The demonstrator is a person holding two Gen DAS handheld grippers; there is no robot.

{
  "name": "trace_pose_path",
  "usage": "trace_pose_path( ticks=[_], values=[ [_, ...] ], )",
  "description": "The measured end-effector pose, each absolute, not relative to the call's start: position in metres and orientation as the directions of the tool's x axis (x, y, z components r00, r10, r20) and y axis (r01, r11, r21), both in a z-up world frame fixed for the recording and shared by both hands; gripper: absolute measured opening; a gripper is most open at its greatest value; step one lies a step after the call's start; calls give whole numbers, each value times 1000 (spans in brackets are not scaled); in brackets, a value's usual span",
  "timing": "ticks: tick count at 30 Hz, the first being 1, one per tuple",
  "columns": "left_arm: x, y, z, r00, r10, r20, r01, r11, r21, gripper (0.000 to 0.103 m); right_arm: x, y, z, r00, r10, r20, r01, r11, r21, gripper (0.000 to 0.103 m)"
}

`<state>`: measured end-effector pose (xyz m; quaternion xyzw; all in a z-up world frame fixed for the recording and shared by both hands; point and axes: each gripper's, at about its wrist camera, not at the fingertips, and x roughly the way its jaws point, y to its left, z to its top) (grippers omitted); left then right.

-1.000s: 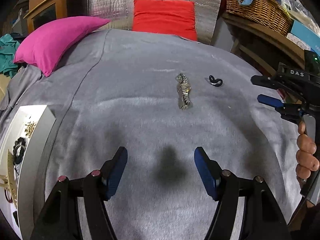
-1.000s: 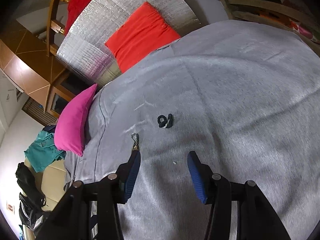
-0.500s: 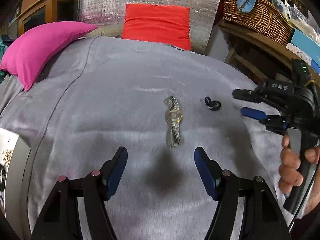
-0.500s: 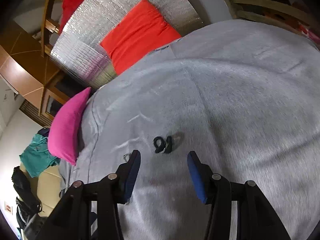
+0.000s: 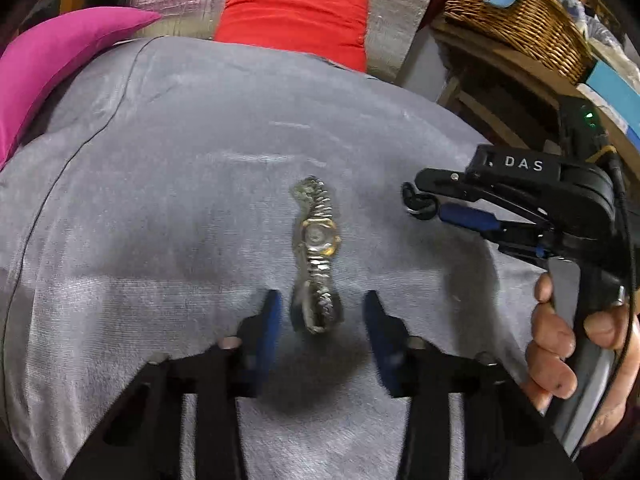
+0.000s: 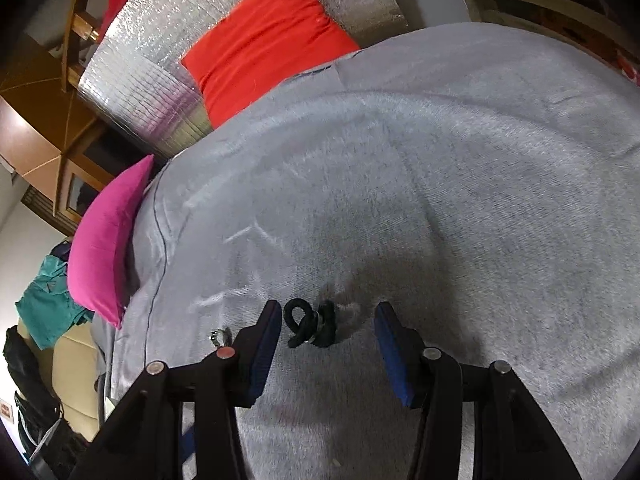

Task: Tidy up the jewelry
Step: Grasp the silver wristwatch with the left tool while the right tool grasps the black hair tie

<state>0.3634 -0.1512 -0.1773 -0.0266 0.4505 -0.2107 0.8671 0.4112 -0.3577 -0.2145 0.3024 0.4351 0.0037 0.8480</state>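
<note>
Grey blanket [image 5: 168, 208] covers the bed, with a pink pillow [image 5: 60, 60] and a red cushion [image 5: 296, 12] at its far end. Near the middle lies a watch [image 5: 318, 248]: silver link band stretched lengthwise, small round face with a gold rim. Its near end sits between the blue fingers [image 5: 269, 320] of the left gripper [image 5: 320, 320], which are closing without touching it yet. Just to the right lies a small black cord loop [image 6: 310, 322], knotted, with a bit of silver at its middle. The right gripper [image 6: 326, 326] straddles it, closing, pads still clear of it.
</note>
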Motion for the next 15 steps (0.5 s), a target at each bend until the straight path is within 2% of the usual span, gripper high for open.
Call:
trace_pose_path(
  ticks=[2,3,4,6,10,15],
  values=[
    [366,-151,-178,503,-395,-769,343,908,-242,26,414,-351,-216,608,271,-747,247,829,502,37],
    [366,-151,-178,503,-394,-769,344,908,-241,24,415,-348,-217,606,260,-752,246,838,487,36],
    [366,-153,-178,508,-385,-770,345,911,-227,19,416,-345,-216,608,244,-755,242,849,470,25],
    [365,-156,-178,521,-364,-772,353,916,-193,17,417,-342,-217,608,230,-760,237,861,451,12],
    [363,-154,-174,536,-354,-766,352,919,-178,14,413,-337,-212,617,202,-760,223,882,415,11],
    [349,-138,-154,572,-348,-743,342,924,-170,13,399,-329,-192,649,230,-725,182,879,442,11]
  ],
)
